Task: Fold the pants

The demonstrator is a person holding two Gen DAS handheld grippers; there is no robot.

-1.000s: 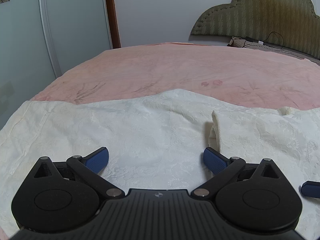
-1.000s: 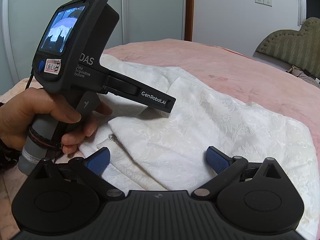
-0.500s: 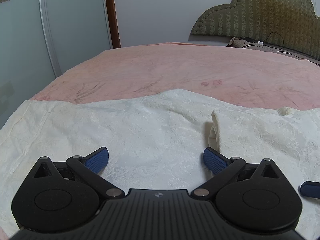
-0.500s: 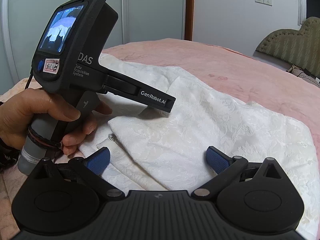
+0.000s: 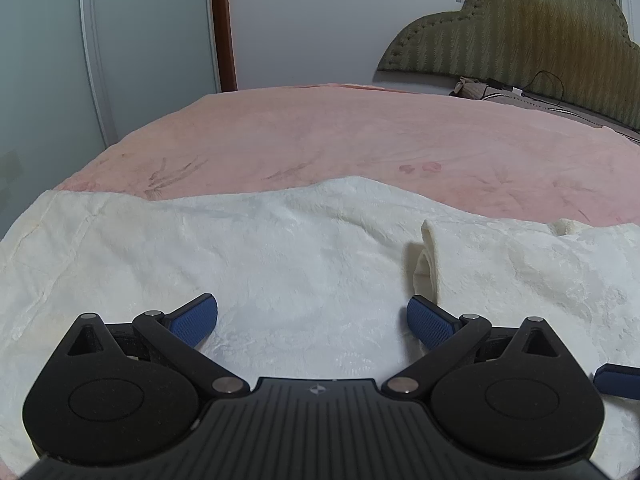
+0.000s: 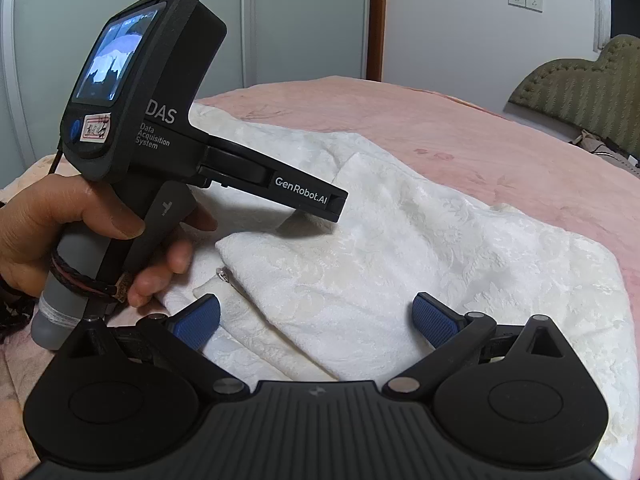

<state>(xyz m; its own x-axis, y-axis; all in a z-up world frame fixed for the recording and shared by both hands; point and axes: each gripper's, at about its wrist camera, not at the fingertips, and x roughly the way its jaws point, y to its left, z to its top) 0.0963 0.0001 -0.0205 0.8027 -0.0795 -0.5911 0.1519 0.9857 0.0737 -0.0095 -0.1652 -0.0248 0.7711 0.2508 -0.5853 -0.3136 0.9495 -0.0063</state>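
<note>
Pants (image 5: 300,272) in a white, embossed fabric lie spread across the pink bed (image 5: 360,136), with one panel already lying doubled over the rest and a rolled edge showing just ahead of our left gripper (image 5: 312,316). We hold that gripper low over the cloth with its blue pads wide apart and nothing between them. Our right gripper (image 6: 316,316) hangs over the nearer folded corner, its pads likewise spread and empty, while the hand (image 6: 72,236) on the left tool sits beside it. To do this fold well, we judge each gripper should pinch one edge through every layer, lift both together and level, then carry the fabric across without dragging, so the textured cloth lands flat rather than bunching at the crease.
</note>
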